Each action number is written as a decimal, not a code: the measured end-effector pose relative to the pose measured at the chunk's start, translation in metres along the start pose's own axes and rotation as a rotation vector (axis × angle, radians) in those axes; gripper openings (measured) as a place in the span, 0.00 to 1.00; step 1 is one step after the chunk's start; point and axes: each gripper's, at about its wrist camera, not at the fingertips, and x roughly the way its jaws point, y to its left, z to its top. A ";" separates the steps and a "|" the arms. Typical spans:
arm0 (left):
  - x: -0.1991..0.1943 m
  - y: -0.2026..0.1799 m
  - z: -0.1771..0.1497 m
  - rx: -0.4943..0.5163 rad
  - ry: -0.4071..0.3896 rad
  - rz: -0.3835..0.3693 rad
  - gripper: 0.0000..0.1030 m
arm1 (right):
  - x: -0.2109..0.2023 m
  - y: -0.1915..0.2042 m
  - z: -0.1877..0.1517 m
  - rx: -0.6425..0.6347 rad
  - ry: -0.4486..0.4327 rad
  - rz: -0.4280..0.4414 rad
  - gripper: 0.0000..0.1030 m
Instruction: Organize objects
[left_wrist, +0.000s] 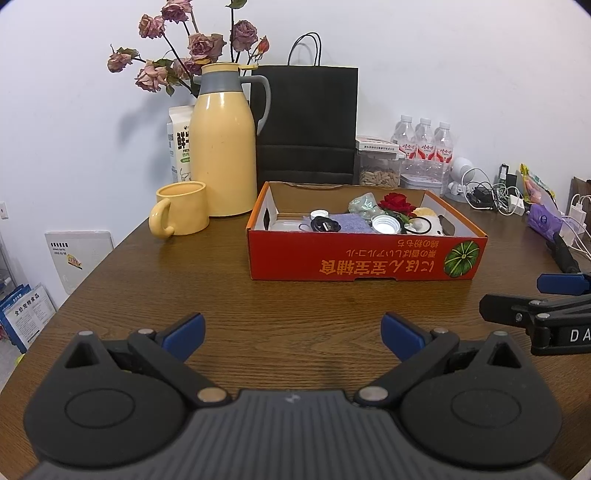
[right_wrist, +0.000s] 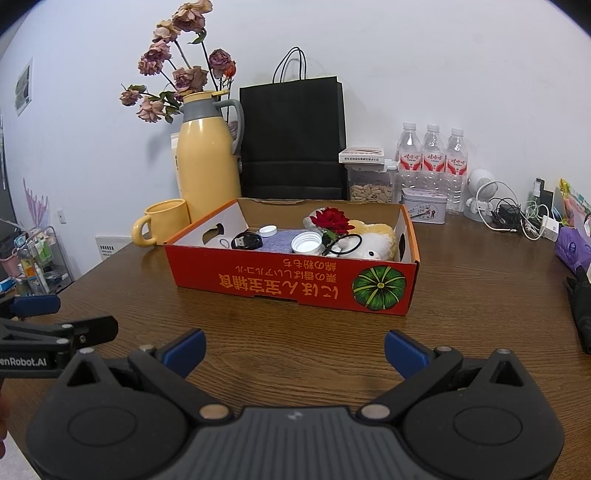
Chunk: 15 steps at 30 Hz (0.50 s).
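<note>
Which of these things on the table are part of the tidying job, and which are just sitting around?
Part of the job:
red box
red rose, white lid, black cable and plush toy inside it
left gripper and right gripper, both open and empty

Probably just lying about:
yellow flask
yellow mug
black bag
water bottles

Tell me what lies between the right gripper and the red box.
Nothing: the right wrist view shows only bare table between the open right gripper and the red box.
</note>
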 end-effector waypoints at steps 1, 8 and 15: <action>0.000 0.000 0.000 0.000 0.000 0.001 1.00 | 0.000 0.000 0.000 0.000 0.000 0.000 1.00; 0.000 0.000 0.000 0.000 0.002 0.000 1.00 | 0.000 0.000 0.000 0.000 0.000 -0.001 1.00; 0.001 0.000 -0.001 -0.012 0.014 -0.005 1.00 | 0.000 0.000 0.000 0.000 0.000 0.000 1.00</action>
